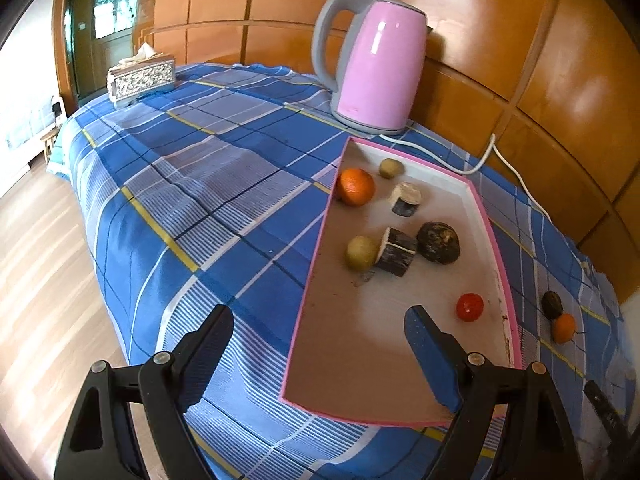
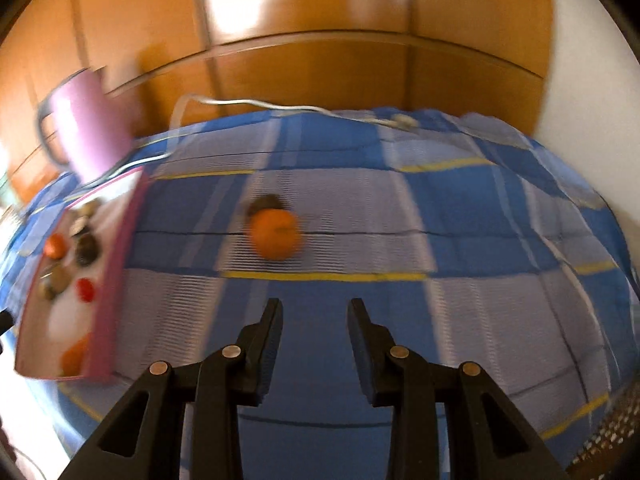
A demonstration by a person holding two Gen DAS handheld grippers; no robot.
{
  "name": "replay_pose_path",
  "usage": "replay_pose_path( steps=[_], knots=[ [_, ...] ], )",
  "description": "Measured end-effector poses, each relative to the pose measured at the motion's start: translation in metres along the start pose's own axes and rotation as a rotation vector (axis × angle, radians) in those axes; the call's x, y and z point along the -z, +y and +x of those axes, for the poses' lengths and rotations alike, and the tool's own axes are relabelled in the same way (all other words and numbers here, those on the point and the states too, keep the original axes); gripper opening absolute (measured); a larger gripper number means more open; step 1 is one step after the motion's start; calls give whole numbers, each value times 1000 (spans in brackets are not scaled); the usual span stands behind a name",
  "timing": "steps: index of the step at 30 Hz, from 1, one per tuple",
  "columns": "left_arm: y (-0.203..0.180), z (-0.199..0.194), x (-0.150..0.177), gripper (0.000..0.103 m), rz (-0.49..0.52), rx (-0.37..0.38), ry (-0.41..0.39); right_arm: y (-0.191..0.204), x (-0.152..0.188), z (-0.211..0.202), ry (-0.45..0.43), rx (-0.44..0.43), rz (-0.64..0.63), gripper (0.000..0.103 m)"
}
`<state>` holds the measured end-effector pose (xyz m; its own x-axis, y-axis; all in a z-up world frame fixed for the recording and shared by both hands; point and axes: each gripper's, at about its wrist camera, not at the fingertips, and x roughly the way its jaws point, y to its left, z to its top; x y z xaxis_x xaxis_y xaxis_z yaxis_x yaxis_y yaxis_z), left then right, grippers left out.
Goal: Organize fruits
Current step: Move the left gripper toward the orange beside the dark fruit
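A: Pictured: a pink-rimmed tray [image 1: 490,236] on a bench under a blue plaid cloth [image 1: 208,184]. It holds an orange [image 1: 355,186], two green fruits [image 1: 360,253], a red fruit [image 1: 469,307], a dark round fruit [image 1: 438,242] and two cut log pieces [image 1: 396,252]. Both claws are empty.

B: And the fruit not yet tidied?

A: A second orange [image 2: 275,234] and a dark fruit [image 2: 267,202] lie touching each other on the cloth, well apart from the tray's right side. The right claw [image 2: 314,312] points at them, fingers apart, nothing between them. The left claw [image 1: 320,332] hangs over the tray's near corner, fingers wide apart.

B: What could go wrong?

A: The right view is smeared with motion. A fast approach could nudge the orange, and round fruit may roll on cloth, perhaps toward the bench edge. The two touch, so closing on one may knock the other away. The kettle [image 1: 376,64] cord [image 1: 496,152] runs behind the tray and could snag if the tray shifts.

B: Any writing?

A: None readable. The kettle shows no legible mark, and the tissue box [image 1: 141,78] carries only an ornamental pattern.
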<state>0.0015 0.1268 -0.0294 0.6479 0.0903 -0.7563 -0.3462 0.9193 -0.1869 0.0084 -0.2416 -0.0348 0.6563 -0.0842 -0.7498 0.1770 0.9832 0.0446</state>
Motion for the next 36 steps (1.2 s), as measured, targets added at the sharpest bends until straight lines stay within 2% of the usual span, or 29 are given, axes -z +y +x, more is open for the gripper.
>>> replay_pose_path(
  steps=[7, 17, 29, 36],
  knots=[
    [-11, -3, 1, 88, 36, 10, -5, -64, 11, 4, 12, 138, 131, 34],
    [-27, -11, 4, 88, 89, 36, -13, -116, 22, 7, 16, 265, 285, 34],
    [-46, -9, 9, 88, 153, 71, 8, -149, 27, 10, -17, 385, 364, 34],
    [-62, -12, 4, 88, 190, 130, 13, -152, 26, 15, -37, 410, 363, 41]
  ],
)
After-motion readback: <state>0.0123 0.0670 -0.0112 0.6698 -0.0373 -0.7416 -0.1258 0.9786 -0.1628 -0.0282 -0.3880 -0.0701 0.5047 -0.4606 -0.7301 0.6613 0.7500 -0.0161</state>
